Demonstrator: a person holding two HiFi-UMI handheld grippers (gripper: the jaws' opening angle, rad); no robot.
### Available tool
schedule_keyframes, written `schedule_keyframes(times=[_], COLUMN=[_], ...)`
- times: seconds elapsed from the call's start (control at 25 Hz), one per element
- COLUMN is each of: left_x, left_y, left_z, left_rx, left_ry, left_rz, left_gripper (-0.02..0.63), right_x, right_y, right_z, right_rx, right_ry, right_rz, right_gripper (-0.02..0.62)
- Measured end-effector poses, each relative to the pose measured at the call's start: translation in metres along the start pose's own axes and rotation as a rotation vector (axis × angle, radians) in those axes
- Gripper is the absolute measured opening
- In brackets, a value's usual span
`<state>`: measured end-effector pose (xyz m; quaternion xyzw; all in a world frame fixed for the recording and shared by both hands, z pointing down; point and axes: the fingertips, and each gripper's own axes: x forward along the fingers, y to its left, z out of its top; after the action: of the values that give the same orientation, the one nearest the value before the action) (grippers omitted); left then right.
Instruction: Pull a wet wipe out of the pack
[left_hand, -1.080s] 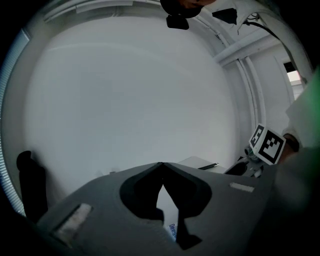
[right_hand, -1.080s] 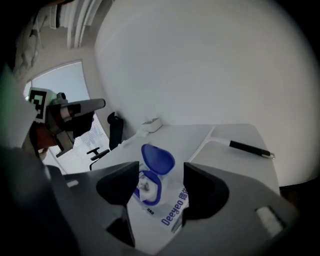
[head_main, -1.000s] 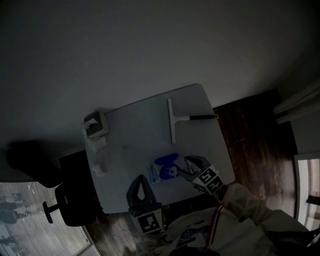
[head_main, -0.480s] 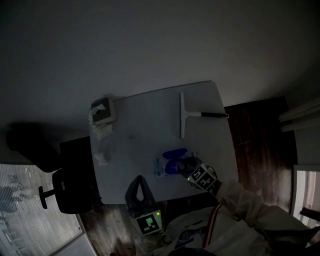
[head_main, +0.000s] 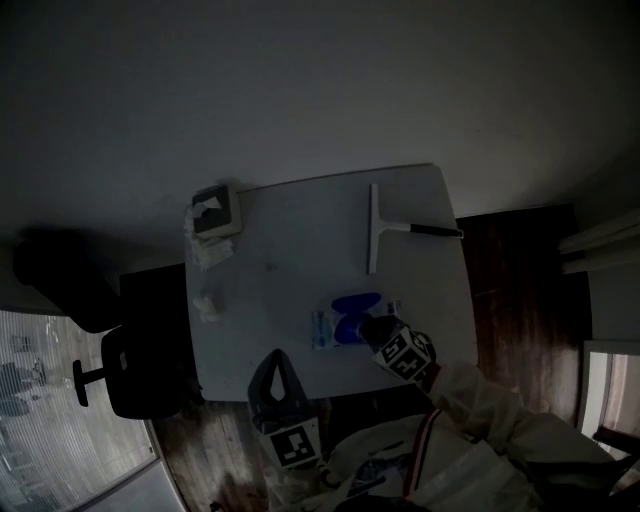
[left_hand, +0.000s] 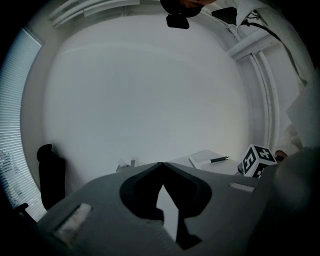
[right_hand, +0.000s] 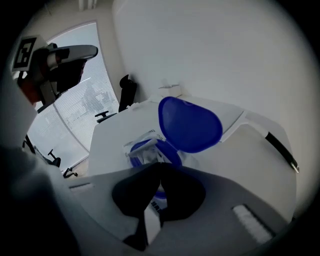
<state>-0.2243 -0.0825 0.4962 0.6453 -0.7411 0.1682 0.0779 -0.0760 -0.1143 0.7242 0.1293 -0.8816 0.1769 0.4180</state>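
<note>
The wet wipe pack (head_main: 328, 329) lies near the table's front edge with its blue lid (head_main: 357, 301) flipped up. My right gripper (head_main: 366, 329) reaches down onto it from the right. In the right gripper view the lid (right_hand: 190, 124) stands open and a white wet wipe (right_hand: 142, 152) pokes out of the round opening. The right gripper (right_hand: 161, 164) has its jaws together at that opening, on the wipe's near end. My left gripper (head_main: 276, 362) hangs shut off the table's front edge, holding nothing; its tips (left_hand: 161, 164) meet in its own view.
A squeegee (head_main: 373, 230) with a black handle lies at the table's (head_main: 290, 250) far right. A grey box (head_main: 215, 213) and crumpled white wipes (head_main: 208, 305) sit along the left side. A black office chair (head_main: 110, 375) stands left of the table on dark wood floor.
My right gripper came down onto the pack's opening and its jaws went from wide open to shut. The left gripper shifted slightly below the table's edge.
</note>
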Motion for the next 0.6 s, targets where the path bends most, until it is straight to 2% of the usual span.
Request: schedule_keyframes(times=[0.32, 0.6], left_x=[0.007, 0.021], left_y=[-0.012, -0.031], left_z=[0.011, 0.041], left_rx=[0.03, 0.062], left_ry=[-0.03, -0.09], left_rz=[-0.053, -0.116], left_gripper=[0.005, 0.005], right_x=[-0.061, -0.14], right_y=[-0.008, -0.034], right_z=[0.033, 0.052], right_rx=[0.074, 0.117], right_ry=[-0.178, -0.391], right_rz=[-0.037, -0.171], right_gripper=[0.011, 0.011])
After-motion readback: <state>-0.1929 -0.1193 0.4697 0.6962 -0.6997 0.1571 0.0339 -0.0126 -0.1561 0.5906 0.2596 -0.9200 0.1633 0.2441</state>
